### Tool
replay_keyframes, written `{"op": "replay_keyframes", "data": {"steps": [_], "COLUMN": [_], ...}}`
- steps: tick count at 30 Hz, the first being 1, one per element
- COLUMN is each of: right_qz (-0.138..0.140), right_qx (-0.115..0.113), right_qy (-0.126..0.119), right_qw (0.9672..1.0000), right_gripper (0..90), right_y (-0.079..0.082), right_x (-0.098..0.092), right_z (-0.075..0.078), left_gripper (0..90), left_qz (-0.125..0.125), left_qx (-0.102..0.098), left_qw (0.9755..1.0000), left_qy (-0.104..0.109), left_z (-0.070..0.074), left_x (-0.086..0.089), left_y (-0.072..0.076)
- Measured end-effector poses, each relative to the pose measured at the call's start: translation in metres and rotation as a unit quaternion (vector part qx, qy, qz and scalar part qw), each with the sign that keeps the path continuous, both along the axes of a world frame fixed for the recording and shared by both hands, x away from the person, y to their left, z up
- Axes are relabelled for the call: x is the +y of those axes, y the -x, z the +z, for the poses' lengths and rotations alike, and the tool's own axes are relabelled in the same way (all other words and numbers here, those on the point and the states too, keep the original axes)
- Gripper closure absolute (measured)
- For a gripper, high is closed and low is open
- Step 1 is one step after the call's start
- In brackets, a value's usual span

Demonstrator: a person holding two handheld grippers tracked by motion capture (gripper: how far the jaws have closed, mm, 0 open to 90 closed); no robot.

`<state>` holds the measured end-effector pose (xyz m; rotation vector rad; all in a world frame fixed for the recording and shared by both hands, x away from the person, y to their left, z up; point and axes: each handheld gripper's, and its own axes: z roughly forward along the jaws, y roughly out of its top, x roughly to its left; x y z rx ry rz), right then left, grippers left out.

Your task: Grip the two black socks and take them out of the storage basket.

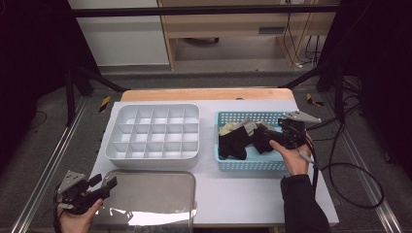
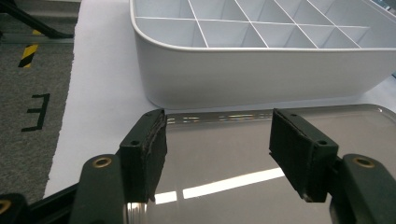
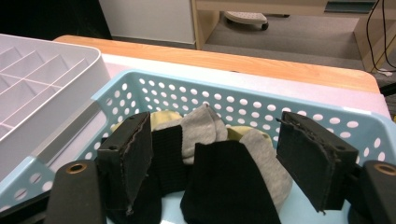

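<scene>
Socks lie heaped in the light blue perforated basket on the right half of the table, directly under the right tongs. From the right gripper view the heap sorts itself out: a black sock nearest, lying between the two jaws, a grey sock behind it, and a pale yellow sock toward the far wall. These jaws stand wide apart with nothing between their pads; whether they touch the fabric cannot be told. The high view adds that the right hand holds these tongs over the basket's right end.

Nearest the person on the left, the left tongs hover low at the near left corner of a shiny metal tray, jaws also spread wide and holding nothing. The left gripper view shows the tray's bright reflections and, just beyond its far rim, the rounded wall of the white divided organizer. The high view shows the organizer's cells bare, and it sits beside the basket, a strip of table between them.
</scene>
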<state>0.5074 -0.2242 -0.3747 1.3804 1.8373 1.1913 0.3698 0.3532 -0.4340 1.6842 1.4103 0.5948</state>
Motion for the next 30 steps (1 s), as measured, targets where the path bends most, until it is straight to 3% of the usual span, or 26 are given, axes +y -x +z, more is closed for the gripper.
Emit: {"op": "replay_keyframes", "data": {"steps": [6,16,25,30], "right_qz": [-0.007,0.004,0.0,0.005], "right_qx": [0.006,0.018,0.04,0.062], "right_qy": [-0.004,0.01,0.013,0.027], "right_qw": [1.0,0.9998,0.9991,0.9977], "right_gripper": [25.8,27.6,27.8,24.8], "right_y": [-0.012,-0.026,-0.026,-0.024], "right_x": [-0.001,-0.001,0.001,0.004], "right_z": [-0.001,-0.005,-0.014,-0.024], "left_gripper": [36.1,36.1,36.2,36.3], "left_qz": [0.003,0.004,0.004,0.004], "left_qx": [0.0,0.005,0.007,0.007], "left_qw": [1.0,1.0,1.0,1.0], "left_qy": [-0.001,-0.003,-0.003,-0.004], "left_z": [0.0,-0.003,-0.004,-0.005], "left_x": [0.001,0.002,0.002,0.002], "left_y": [0.0,-0.001,-0.002,-0.002]}}
